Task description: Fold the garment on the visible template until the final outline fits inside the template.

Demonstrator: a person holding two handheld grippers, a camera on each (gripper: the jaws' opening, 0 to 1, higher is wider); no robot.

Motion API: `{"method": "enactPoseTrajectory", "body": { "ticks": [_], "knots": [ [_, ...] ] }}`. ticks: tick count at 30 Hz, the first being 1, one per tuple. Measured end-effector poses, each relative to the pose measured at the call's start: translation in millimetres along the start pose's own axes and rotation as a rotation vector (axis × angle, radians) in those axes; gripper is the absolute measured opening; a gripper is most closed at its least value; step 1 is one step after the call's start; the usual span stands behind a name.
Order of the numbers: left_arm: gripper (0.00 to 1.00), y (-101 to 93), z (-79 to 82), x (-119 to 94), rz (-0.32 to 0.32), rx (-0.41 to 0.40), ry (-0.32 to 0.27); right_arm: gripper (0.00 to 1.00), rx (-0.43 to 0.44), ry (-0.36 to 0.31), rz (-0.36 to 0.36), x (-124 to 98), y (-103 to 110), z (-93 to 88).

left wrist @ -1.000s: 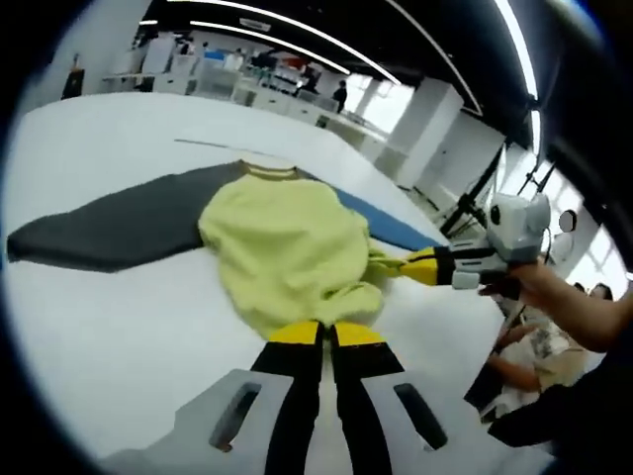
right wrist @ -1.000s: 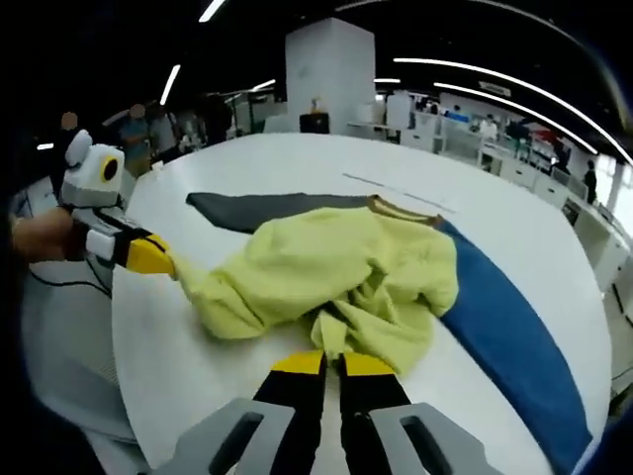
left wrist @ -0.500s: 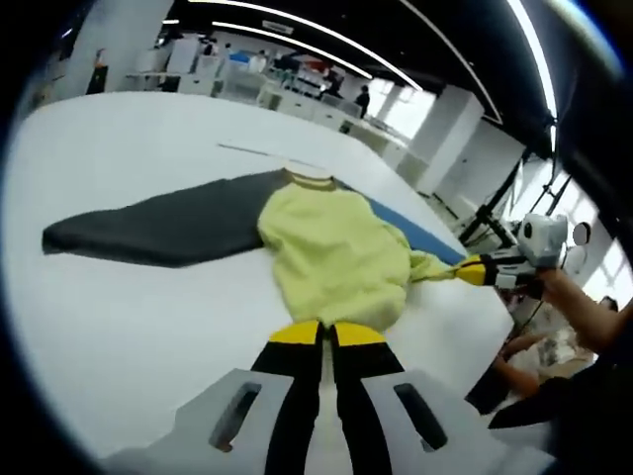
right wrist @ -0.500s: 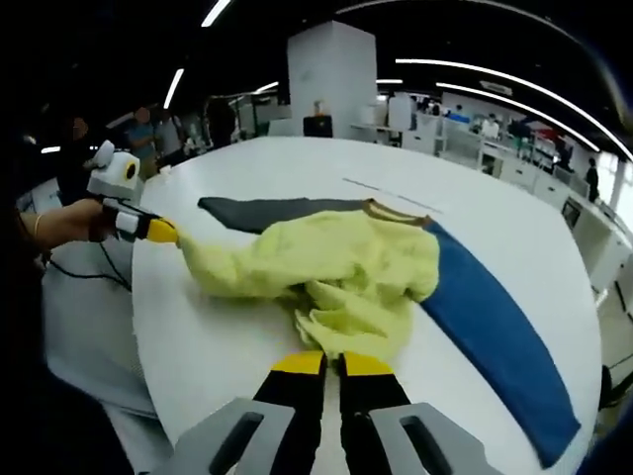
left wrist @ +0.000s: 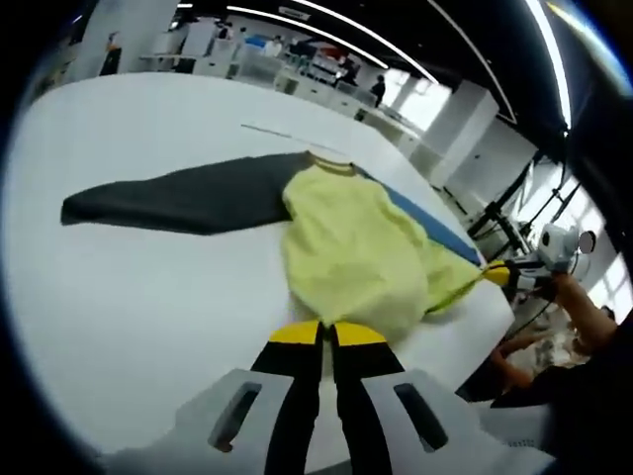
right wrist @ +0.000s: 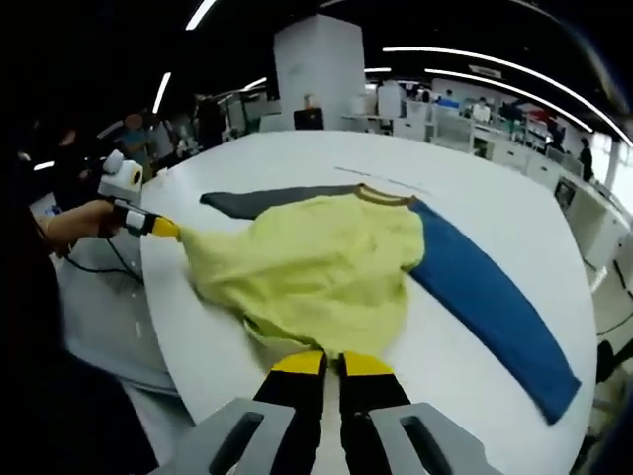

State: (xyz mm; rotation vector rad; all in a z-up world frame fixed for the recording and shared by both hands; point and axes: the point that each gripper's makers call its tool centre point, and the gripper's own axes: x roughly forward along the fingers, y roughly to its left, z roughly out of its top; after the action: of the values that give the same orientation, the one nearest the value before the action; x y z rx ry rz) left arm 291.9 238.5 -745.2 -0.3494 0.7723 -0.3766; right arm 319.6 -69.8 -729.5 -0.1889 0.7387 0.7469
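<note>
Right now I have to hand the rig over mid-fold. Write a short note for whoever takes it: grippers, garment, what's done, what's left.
Left gripper: jaws closed on the yellow body's hem at the near edge.
Right gripper: jaws closed on the hem's other corner.
Garment: yellow body spread fairly flat on the white table, brown collar at the far end; grey sleeve and blue sleeve stretched out to opposite sides.
Done: body pulled out flat.
Left: no fold made yet; both sleeves to fold in. I can't make out a template outline.

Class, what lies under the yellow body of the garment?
The yellow body lies on the white table. The grey sleeve and blue sleeve stick out. Anything directly beneath is covered.
</note>
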Motion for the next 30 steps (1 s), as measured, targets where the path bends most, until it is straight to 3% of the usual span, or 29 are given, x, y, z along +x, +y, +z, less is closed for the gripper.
{"method": "enactPoseTrajectory", "body": {
  "ticks": [17,24,30],
  "knots": [
    [0.00,16.6,-45.0,-3.5,0.053,-0.067,0.148,0.00,0.025,0.060,-0.005,-10.1,-1.2,-43.7],
    [0.00,19.9,-53.8,-0.7,0.073,-0.069,0.176,0.00,0.010,0.108,-0.006,-4.8,-0.6,-65.7],
    [0.01,19.4,-57.1,-1.3,0.076,-0.034,0.191,0.03,-0.028,0.148,-0.008,-4.5,0.6,-73.0]
  ]
}}
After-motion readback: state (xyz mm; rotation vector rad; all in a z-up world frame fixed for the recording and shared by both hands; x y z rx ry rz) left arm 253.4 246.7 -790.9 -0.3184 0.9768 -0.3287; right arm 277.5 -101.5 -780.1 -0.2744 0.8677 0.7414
